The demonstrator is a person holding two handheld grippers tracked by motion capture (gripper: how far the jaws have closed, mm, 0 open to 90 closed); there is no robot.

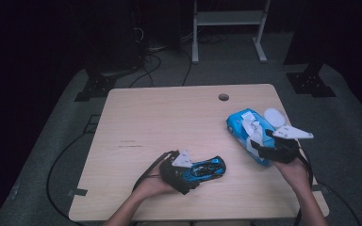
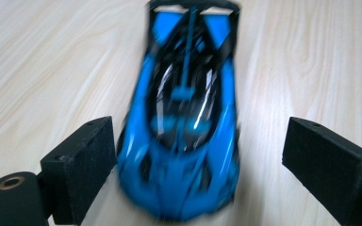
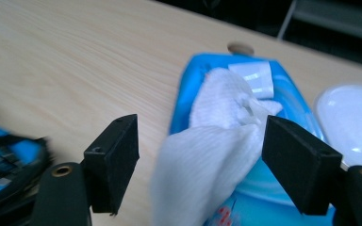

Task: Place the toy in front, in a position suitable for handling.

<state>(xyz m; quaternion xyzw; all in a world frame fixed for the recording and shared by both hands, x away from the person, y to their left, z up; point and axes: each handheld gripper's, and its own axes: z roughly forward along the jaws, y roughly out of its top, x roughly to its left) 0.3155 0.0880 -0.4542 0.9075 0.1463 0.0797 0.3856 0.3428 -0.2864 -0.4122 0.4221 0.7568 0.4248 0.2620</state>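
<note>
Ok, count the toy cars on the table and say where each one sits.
1. The blue toy car lies near the table's front edge, between the open jaws of the left gripper. Nothing else here looks like a car; the blue wipes pack could hide little.

Dim, dark-edged high view; bright, motion-blurred gripper views, glare on the toy car [image 2: 181, 127].

The toy car [image 2: 181, 136] looks like glossy blue plastic with shiny black glazing. The wipe [image 3: 212, 155] is soft, white, finely ribbed cloth (or cloth-like paper), pulled from a slick, shiny blue wipes packet [image 3: 287, 94] of plastic film. The table [image 1: 169, 117] is pale, matt wood-grain laminate; the gripper pads [image 2: 82, 162] are matt black foam.
</note>
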